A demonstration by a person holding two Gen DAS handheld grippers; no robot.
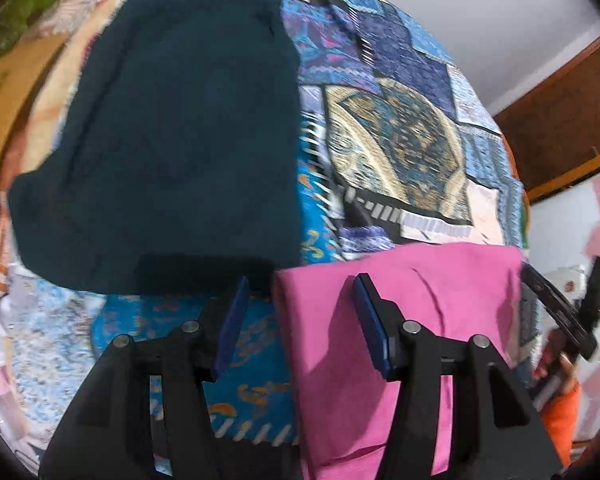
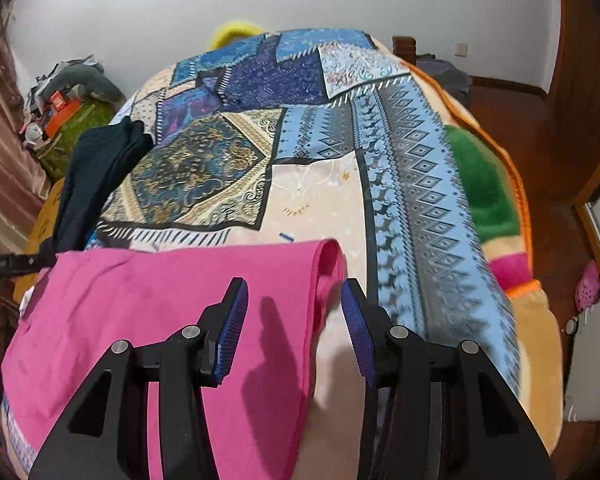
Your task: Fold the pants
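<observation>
Now both grippers hover open over the pink pants on the patterned bedspread

Left gripper has its fingers spread and grasps nothing; the folded pink pants lie under and beyond its right finger, their left edge between the two fingers; a dark teal garment lies flat ahead of the left finger, just beside the pants; right gripper is likewise released, fingers apart; the pink pants spread under its left finger, their rolled right edge just inside the right finger; bedspread stretches ahead of both fingertips
</observation>
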